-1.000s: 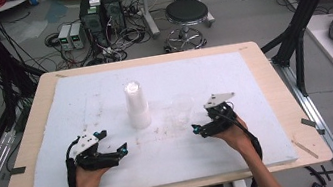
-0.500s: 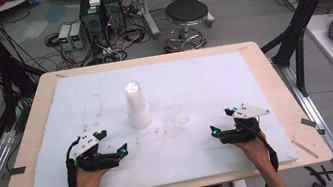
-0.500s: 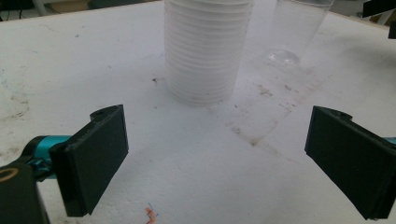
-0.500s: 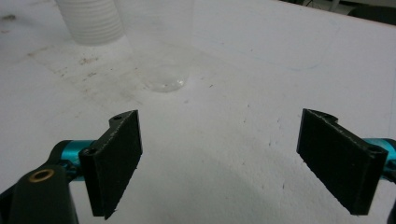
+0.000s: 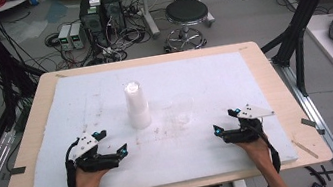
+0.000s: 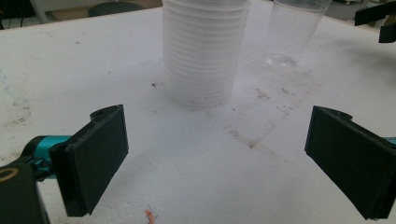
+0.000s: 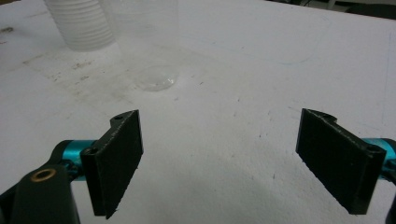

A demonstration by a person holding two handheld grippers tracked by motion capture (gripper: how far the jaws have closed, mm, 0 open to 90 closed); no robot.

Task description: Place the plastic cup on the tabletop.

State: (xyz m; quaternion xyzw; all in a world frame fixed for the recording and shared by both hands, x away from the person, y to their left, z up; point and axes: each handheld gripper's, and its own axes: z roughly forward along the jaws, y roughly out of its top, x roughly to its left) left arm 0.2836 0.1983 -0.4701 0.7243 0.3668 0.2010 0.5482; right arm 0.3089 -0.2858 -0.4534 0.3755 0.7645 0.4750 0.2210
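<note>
A tall stack of white plastic cups (image 5: pixel 137 105) stands upright near the middle of the white board (image 5: pixel 212 76). A single clear cup (image 5: pixel 183 108) stands just to its right. My left gripper (image 5: pixel 113 141) rests open at the front left, short of the stack, with nothing between its jaws. My right gripper (image 5: pixel 223 121) is open at the front right, a little way from the clear cup. The left gripper view has the stack (image 6: pixel 203 51) ahead of the left gripper (image 6: pixel 215 158) and the clear cup (image 6: pixel 292 32) beyond. In the right gripper view, the clear cup (image 7: pixel 149 42) and stack (image 7: pixel 81 23) stand ahead and to the left of the right gripper (image 7: pixel 219 158).
The white board lies on a wooden table (image 5: pixel 288 104) with a bare rim all round. Behind the table, on the floor, are a black stool (image 5: pixel 186 14), computer boxes (image 5: pixel 101 12) and cables. Black frame posts (image 5: pixel 307 5) flank the table.
My right gripper has drawn back to the right and toward the front edge, away from the clear cup. The left gripper and both cups have stayed put.
</note>
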